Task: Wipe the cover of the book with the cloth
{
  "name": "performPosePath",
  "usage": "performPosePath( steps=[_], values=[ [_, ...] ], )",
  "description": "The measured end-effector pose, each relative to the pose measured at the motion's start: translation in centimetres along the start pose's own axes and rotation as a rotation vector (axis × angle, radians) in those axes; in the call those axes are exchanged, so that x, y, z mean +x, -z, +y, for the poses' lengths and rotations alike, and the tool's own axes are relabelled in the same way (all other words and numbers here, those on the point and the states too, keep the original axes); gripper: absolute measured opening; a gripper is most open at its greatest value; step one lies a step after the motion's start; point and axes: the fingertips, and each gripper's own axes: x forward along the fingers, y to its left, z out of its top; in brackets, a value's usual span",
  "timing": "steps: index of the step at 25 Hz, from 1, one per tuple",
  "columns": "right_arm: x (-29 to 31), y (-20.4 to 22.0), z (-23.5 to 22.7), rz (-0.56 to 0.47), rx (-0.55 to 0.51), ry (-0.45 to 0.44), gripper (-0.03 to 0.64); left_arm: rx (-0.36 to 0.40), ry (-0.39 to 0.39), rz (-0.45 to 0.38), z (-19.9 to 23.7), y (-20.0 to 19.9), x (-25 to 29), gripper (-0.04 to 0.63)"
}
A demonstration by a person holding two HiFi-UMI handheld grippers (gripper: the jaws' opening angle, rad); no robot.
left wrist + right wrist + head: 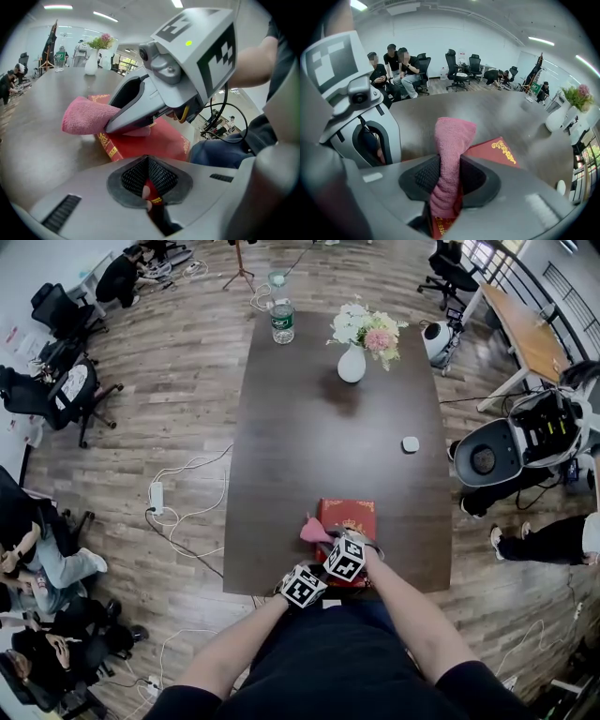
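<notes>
Wood-plank flooring surrounds the long dark table [309, 427], and the red book [349, 512] lies flat at the table's 6 o'clock edge, right in front of you. Your right gripper [446, 183] has its jaws clamped on the pink cloth [452, 136], which rests on the book's cover and pokes past the book's 9 o'clock side. Your left gripper [149, 187] is pinched onto the book's near edge. A vase of flowers [352, 360] and a water bottle [282, 321] stand at the far end, toward 12 o'clock.
</notes>
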Motion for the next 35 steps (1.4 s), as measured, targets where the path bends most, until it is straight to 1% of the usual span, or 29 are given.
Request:
performPosePath(
  steps=[2,8,15,19,24,35],
  values=[
    [-0.1,0.5,-0.1,0.005,0.005,0.005,0.117,-0.005,0.000,0.005,-0.1,0.1,0.0,-0.005],
    [-0.4,1.2,-0.3,0.005,0.014,0.018,0.117,0.008,-0.004,-0.012,0.0,0.1,0.0,-0.005],
    [-0.5,1.9,-1.0,0.007,0.023,0.018,0.117,0.004,-0.004,0.002,0.3,0.0,0.4,-0.005],
    [-0.3,1.6,-1.9,0.012,0.025,0.016,0.117,0.010,0.005,-0.028,1.0,-1.1,0.6,-0.005],
    [-0.8,2.2,-1.5,0.012,0.030,0.016,0.117,0.008,0.004,-0.003,0.3,-0.6,0.3,-0.005],
    [-0.9,3.2,-1.7,0.022,0.040,0.029,0.117,0.012,0.001,-0.002,0.5,-0.1,0.5,-0.005]
  ],
)
